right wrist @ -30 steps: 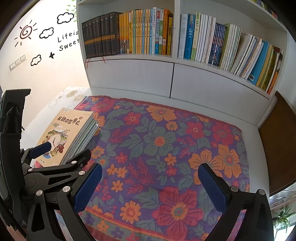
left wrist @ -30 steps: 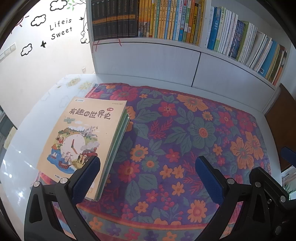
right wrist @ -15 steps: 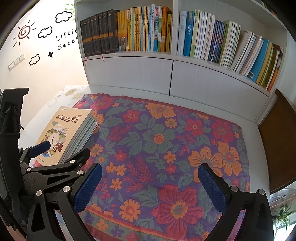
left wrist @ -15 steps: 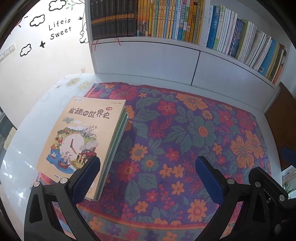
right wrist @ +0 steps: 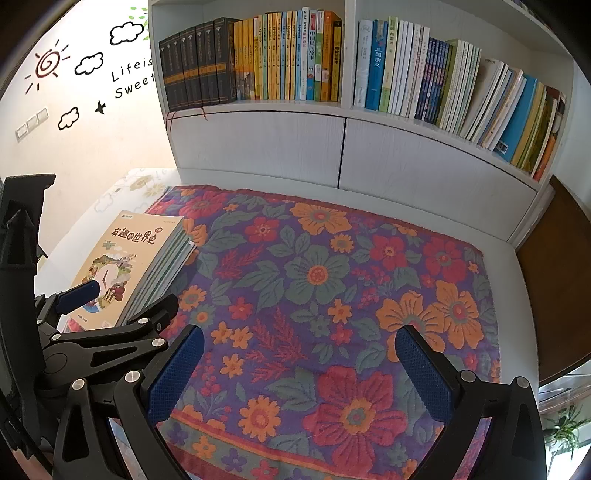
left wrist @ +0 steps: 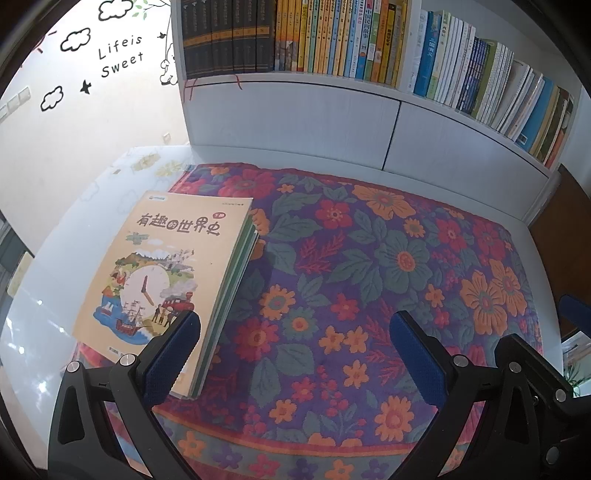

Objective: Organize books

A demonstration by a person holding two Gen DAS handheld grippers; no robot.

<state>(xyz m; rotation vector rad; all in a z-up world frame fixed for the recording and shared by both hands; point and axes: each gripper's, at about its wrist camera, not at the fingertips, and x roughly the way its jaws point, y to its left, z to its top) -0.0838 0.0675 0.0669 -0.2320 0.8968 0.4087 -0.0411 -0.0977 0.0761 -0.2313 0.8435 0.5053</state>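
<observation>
purple floral cloth [left wrist: 351, 288], cream book cover [left wrist: 173, 266], white shelf [right wrist: 332, 107]

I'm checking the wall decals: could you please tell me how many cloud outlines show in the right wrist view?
3. One sits at the top beside the shelf unit, one right of the sun drawing, one lower left near the bird. Others may be hidden behind the shelf.

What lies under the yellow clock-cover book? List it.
Under the yellow clock-cover book, thin books with green and white edges are stacked on the floral cloth. Their covers and titles are hidden.
</observation>
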